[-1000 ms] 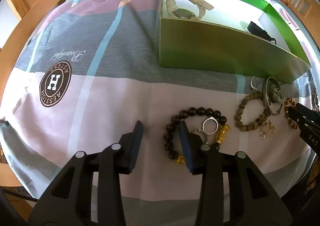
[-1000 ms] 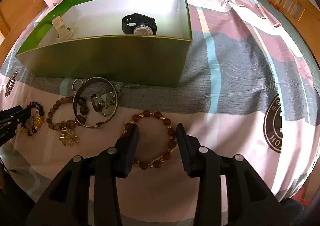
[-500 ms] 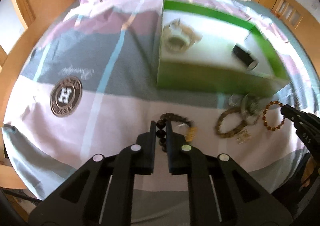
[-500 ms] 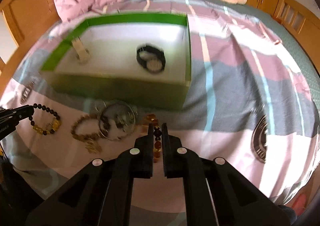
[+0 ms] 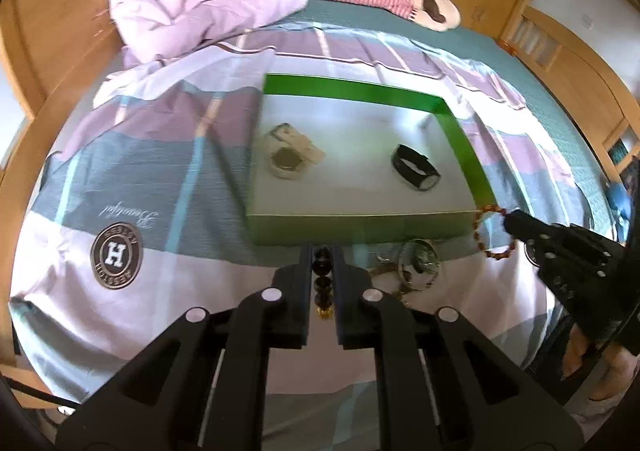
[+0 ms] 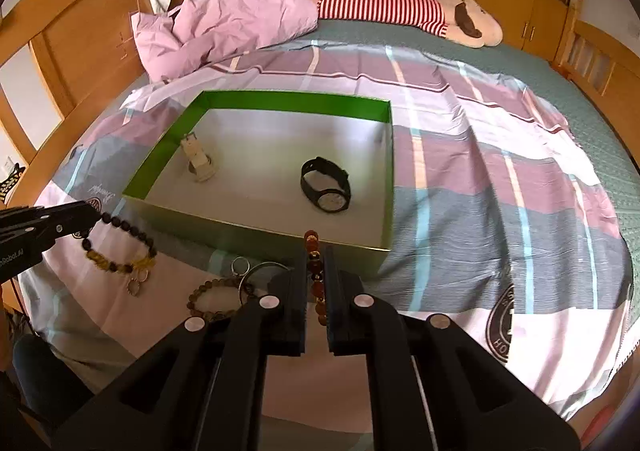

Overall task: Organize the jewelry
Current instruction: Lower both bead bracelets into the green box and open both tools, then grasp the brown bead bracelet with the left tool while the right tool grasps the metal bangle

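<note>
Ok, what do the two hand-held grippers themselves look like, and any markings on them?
Both are matte black plastic. The left hand-held gripper and right hand-held gripper each have flat dark finger pads, angular cut-out arms and round silver pivot pins. White lettering shows on the left one's side, too partial to read.

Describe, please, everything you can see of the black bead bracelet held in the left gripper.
The black bead bracelet is a loop of round, dark, glossy beads with a run of amber-yellow beads along its lower side and small metal ring charms dangling below. The left gripper is shut on its upper end, the beads pinched between the fingers. It hangs off the bedsheet, just in front of the green box, and nothing else touches it.
</note>
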